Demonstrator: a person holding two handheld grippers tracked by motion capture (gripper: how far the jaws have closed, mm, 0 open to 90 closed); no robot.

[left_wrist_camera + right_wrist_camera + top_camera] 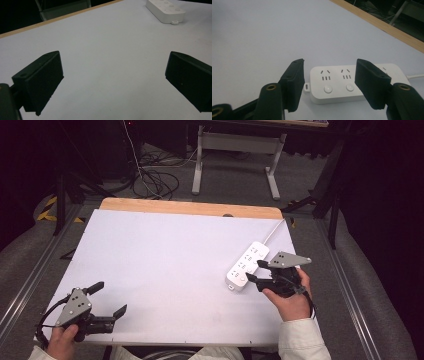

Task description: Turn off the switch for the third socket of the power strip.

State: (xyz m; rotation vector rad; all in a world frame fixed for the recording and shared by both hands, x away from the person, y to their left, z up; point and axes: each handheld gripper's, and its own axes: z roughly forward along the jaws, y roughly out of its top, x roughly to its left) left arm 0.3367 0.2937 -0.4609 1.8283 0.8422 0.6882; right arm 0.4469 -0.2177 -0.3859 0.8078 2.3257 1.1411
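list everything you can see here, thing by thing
power strip: one, white, on the right part of the table, lying flat, in front of the right gripper, with a white cable running off toward the far edge
table: one, white top with a wooden strip along the far edge
desk frame: one, pale grey legs, on the floor beyond the table
loose cables: several, black and white, on the floor beyond the table
hazard tape: yellow and black, on the floor at far left
left gripper: one, black with grey plate, near left corner, fingers wide apart, nothing between them
right gripper: one, black with grey plate, at the strip's near end, fingers apart
hands: two, pale sleeves, at the near edge
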